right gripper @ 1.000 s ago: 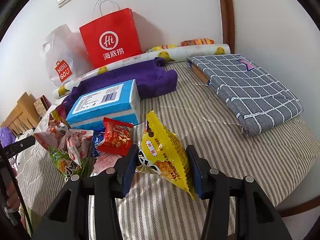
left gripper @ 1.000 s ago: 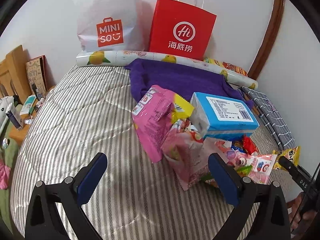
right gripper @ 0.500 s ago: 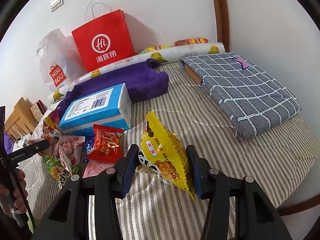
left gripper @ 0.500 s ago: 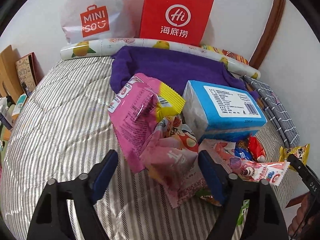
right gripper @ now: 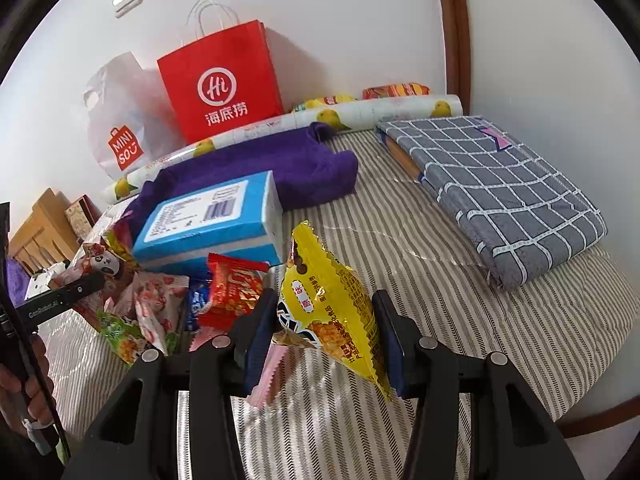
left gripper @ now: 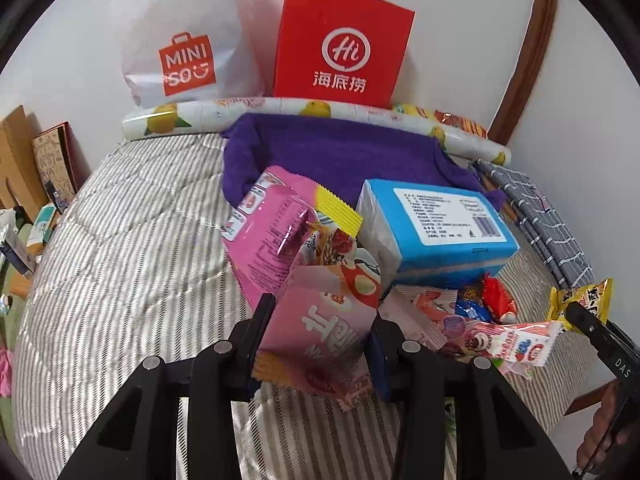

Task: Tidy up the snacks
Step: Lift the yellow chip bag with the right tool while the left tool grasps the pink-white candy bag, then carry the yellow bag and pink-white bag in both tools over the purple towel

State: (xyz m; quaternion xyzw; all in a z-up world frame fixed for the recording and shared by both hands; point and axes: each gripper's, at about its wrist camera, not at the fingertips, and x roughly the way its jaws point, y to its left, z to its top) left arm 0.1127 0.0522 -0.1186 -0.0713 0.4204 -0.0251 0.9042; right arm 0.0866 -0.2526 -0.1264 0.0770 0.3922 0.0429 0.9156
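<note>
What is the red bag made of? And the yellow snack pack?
The red bag looks like matte paper: stiff, flat sides, sharp folded edges, thin white string handles. The yellow pack, shut in the right tool, looks like shiny plastic film: it crinkles, glints, and has a zigzag sealed edge.

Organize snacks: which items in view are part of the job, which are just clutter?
In the job:
- pink snack bag in left gripper
- yellow snack bag in right gripper
- red snack packet
- large pink pouch

Probably just lying about:
- blue tissue pack
- purple towel
- grey checked cloth
- red paper bag
- Miniso bag
</note>
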